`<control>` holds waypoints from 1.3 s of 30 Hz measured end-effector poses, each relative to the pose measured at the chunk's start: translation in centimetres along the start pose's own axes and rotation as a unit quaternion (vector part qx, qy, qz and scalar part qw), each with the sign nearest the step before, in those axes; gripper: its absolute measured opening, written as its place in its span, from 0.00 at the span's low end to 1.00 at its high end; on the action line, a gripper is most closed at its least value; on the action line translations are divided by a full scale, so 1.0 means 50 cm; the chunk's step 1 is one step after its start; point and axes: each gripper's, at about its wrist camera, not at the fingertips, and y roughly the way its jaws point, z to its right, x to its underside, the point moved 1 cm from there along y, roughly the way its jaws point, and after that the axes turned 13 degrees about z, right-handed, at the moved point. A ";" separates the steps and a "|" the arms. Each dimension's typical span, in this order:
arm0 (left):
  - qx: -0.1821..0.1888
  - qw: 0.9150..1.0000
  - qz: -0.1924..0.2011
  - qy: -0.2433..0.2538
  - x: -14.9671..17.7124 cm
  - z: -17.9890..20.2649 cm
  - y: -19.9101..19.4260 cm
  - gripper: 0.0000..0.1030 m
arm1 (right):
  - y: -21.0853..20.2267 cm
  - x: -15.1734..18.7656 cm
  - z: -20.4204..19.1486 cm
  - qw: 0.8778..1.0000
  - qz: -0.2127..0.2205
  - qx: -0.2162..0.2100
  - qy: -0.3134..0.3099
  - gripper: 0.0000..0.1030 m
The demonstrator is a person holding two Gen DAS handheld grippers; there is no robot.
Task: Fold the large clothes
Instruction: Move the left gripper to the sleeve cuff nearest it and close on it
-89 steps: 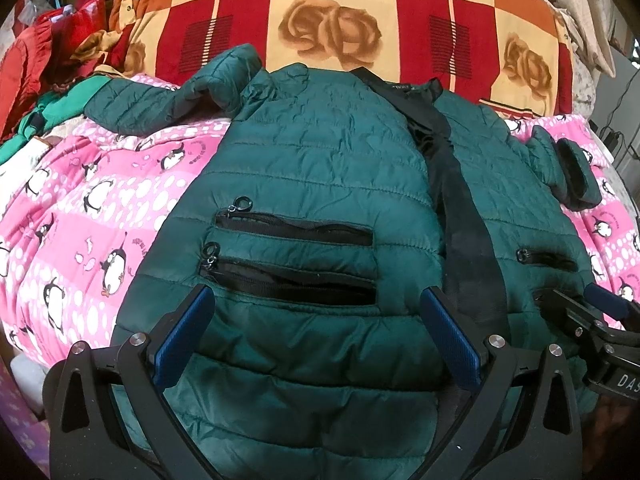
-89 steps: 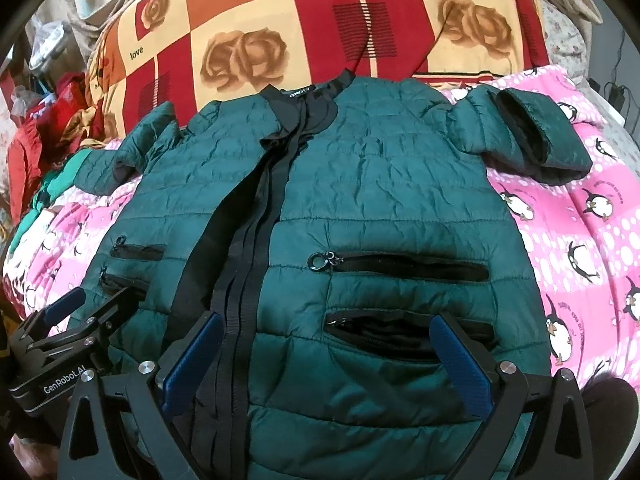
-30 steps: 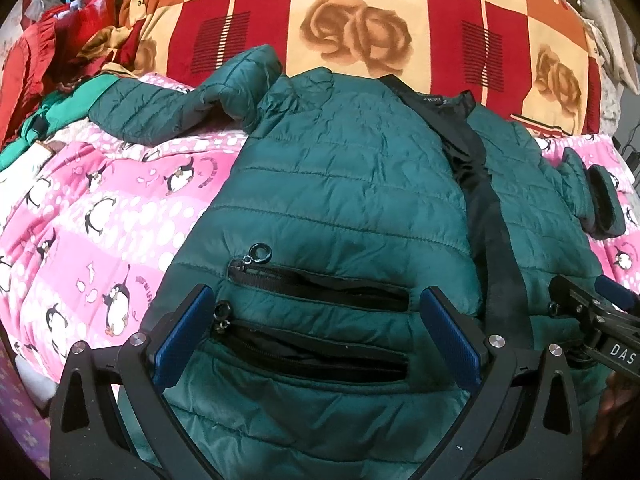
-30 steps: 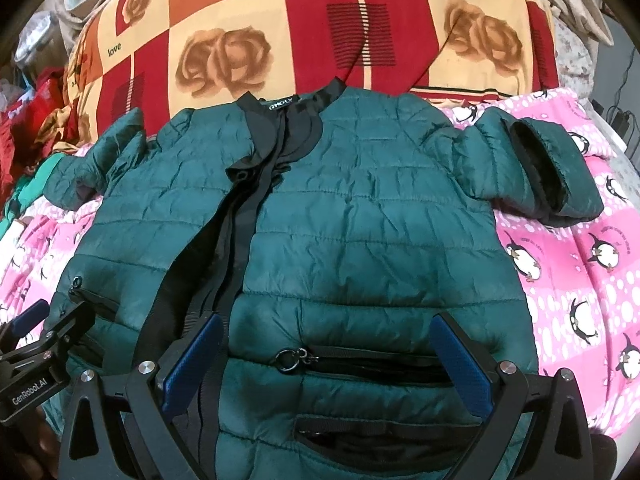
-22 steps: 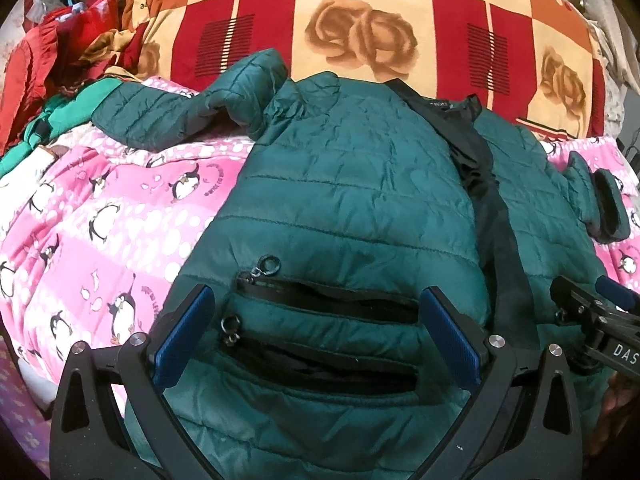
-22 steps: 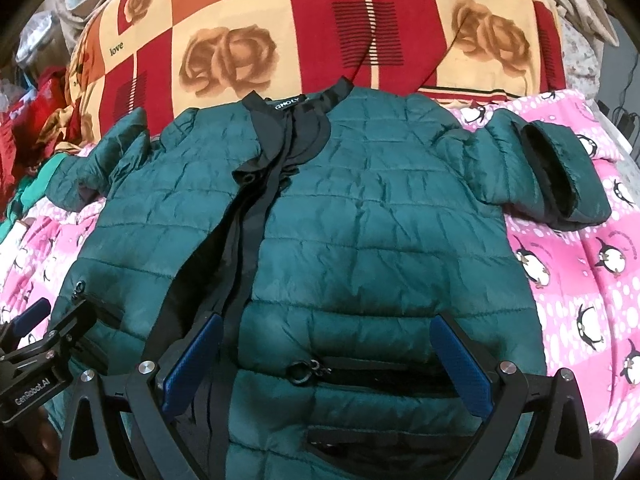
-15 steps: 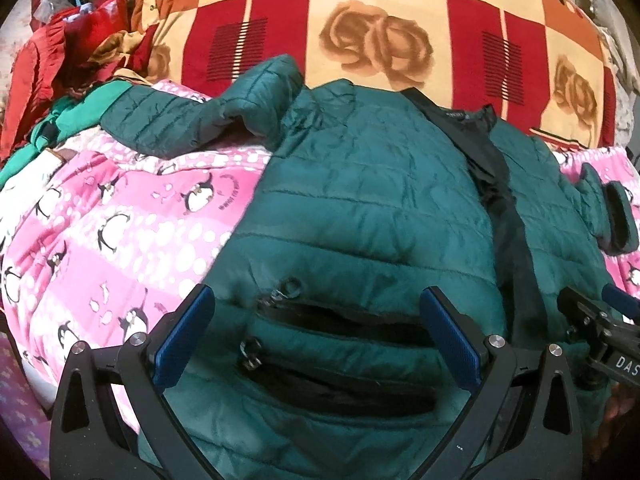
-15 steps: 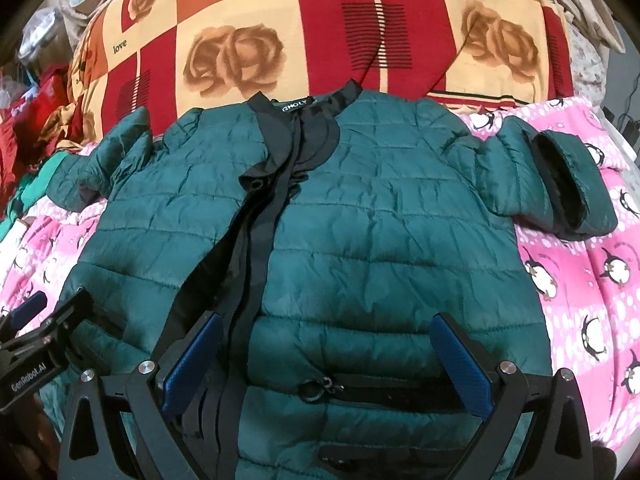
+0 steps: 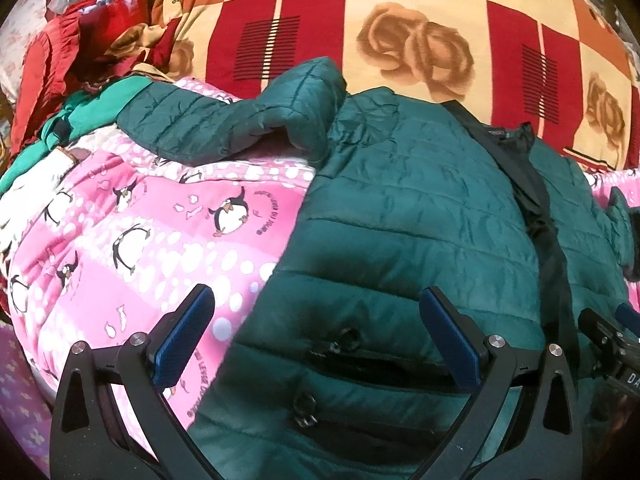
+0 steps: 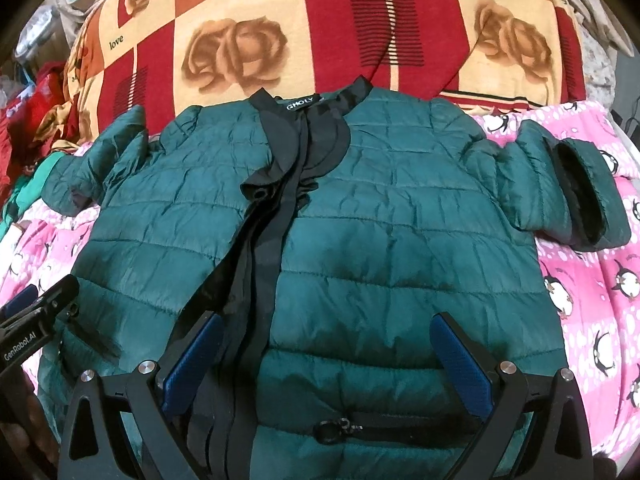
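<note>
A dark green quilted jacket [image 10: 400, 232] lies front up on the bed, with a black zip placket [image 10: 272, 240] down its middle and zip pockets near the hem. It also shows in the left wrist view [image 9: 420, 220]. Its left sleeve [image 9: 224, 120] stretches out left; its right sleeve [image 10: 568, 192] lies bent at the right. My left gripper [image 9: 316, 332] is open over the jacket's left edge and lower pockets. My right gripper [image 10: 328, 360] is open over the right front panel above a pocket zip [image 10: 336, 426]. Neither holds anything.
A pink penguin-print quilt [image 9: 120, 240] covers the bed under the jacket and shows at the right in the right wrist view [image 10: 592, 300]. A red and cream rose-patterned blanket [image 10: 320, 32] lies behind. Red and green clothes [image 9: 60, 80] are piled at the far left.
Both grippers have moved forward over the jacket, from the hem toward the chest, and the left one has drifted left over the jacket's edge. Both stayed open.
</note>
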 end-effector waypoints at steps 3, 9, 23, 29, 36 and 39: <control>-0.008 1.000 0.002 -0.004 -0.009 -0.012 0.011 0.99 | 0.009 -0.004 -0.004 1.000 -0.001 0.002 -0.002 1.00; -0.028 0.999 0.006 -0.025 -0.034 -0.055 0.035 0.99 | 0.025 -0.011 -0.014 1.000 -0.005 -0.002 -0.004 1.00; -0.086 0.994 0.008 -0.060 -0.104 -0.214 0.123 0.99 | 0.051 -0.023 -0.034 1.000 -0.012 -0.011 -0.013 1.00; -0.104 0.987 -0.002 -0.123 -0.143 -0.330 0.180 0.99 | 0.063 -0.019 -0.028 1.000 -0.022 -0.013 -0.006 1.00; -0.133 0.977 0.001 -0.166 -0.187 -0.440 0.242 0.99 | 0.068 -0.018 -0.028 1.000 -0.024 -0.013 -0.010 1.00; -0.130 0.971 0.006 -0.200 -0.202 -0.480 0.270 0.95 | 0.071 -0.018 -0.029 1.000 -0.025 -0.010 -0.014 1.00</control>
